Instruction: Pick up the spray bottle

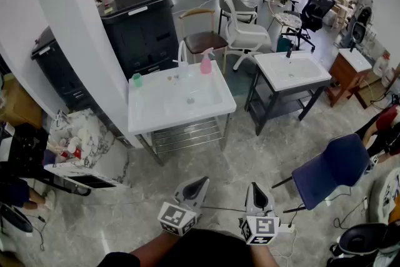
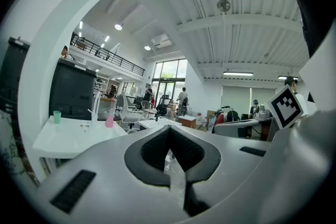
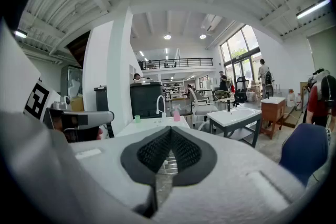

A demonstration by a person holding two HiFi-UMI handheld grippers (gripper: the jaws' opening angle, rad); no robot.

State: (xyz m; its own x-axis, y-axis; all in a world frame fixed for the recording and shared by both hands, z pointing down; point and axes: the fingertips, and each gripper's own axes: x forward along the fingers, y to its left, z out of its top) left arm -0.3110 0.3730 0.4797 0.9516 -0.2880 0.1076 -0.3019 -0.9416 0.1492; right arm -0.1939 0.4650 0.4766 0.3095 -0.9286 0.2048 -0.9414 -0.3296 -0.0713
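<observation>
Left gripper: we saw its jaws pressed together with nothing between them. We judged that if it reached the bottle like this, it would knock it over rather than grip it.
Right gripper: its jaws were likewise together and empty, low in the head view beside the left one. The same risk held for it.
Floor: bare tiles lay between both grippers and the sink table, so the bottle was well out of reach. We judged that a long approach could arrive off-line.
Tap: it stood near the bottle, to its left in the head view. We thought a jaw coming from that side could catch on it.
Cup: a small green one stood further left on the rim, well apart from the bottle. A wide sweep might tip it.
Basin: it lay just in front of the bottle. A nudge could drop the bottle into it, or off the far edge.
Bottle, place: it stood upright on the table's far rim, towards the right back corner.
Bottle, look: it was pink and slim, with a trigger head on top. We judged it light and easy to topple. It was too small for us to tell how full it was.
</observation>
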